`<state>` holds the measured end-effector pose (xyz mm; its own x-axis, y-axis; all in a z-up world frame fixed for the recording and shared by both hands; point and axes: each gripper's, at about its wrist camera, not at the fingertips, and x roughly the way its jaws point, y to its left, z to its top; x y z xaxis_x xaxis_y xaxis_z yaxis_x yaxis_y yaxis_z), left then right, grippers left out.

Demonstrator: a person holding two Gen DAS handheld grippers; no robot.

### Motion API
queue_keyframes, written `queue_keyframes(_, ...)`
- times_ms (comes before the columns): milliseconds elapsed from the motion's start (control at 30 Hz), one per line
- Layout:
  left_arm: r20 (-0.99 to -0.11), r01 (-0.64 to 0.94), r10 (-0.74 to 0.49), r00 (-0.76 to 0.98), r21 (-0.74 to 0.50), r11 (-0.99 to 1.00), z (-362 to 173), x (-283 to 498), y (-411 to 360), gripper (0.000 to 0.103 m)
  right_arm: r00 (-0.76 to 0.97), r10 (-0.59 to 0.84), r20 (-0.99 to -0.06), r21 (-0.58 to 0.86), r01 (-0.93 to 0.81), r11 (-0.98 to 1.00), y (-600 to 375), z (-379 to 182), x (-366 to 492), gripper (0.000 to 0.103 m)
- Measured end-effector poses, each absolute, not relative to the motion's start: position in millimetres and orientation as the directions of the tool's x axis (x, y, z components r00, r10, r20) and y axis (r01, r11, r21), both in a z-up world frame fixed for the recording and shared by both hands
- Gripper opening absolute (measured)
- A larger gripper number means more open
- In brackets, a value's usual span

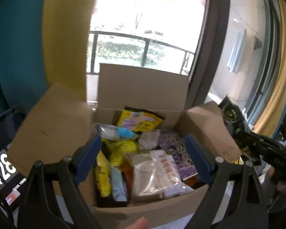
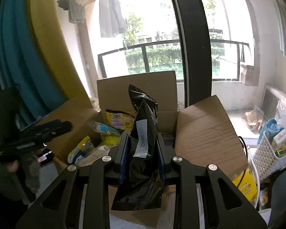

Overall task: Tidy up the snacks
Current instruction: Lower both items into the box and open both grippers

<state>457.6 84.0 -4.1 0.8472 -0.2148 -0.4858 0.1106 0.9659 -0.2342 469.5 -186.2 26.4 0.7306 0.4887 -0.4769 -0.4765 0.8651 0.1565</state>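
An open cardboard box (image 1: 141, 87) holds several snack packs: a yellow pouch (image 1: 140, 122), a purple packet (image 1: 178, 152) and clear bags (image 1: 154, 175). My left gripper (image 1: 143, 158) is open and empty, hovering over the box's near side. My right gripper (image 2: 143, 148) is shut on a black snack bag (image 2: 145, 145) with a white label, held upright in front of the same box (image 2: 137, 89). The right gripper and its bag also show in the left wrist view (image 1: 232, 116), at the box's right flap.
A white basket (image 2: 267, 156) with packs stands to the right, with a yellow bag (image 2: 246, 185) below it. A screen showing digits (image 1: 2, 164) is at the left. Window frame (image 2: 194, 43) and balcony rail stand behind the box.
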Motion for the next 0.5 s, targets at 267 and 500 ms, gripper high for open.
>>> queue_keyframes(267, -0.481, 0.086, -0.206, 0.852, -0.259, 0.962, 0, 460, 101, 0.090, 0.737, 0.413, -0.535, 0.166, -0.388, 0.907, -173, 17, 500, 0.061)
queue_keyframes(500, -0.473, 0.107, -0.223, 0.852, -0.260, 0.960, 3, 458, 96, 0.090, 0.747, 0.385, -0.543, 0.155, -0.361, 0.920, -180, 14, 488, 0.066)
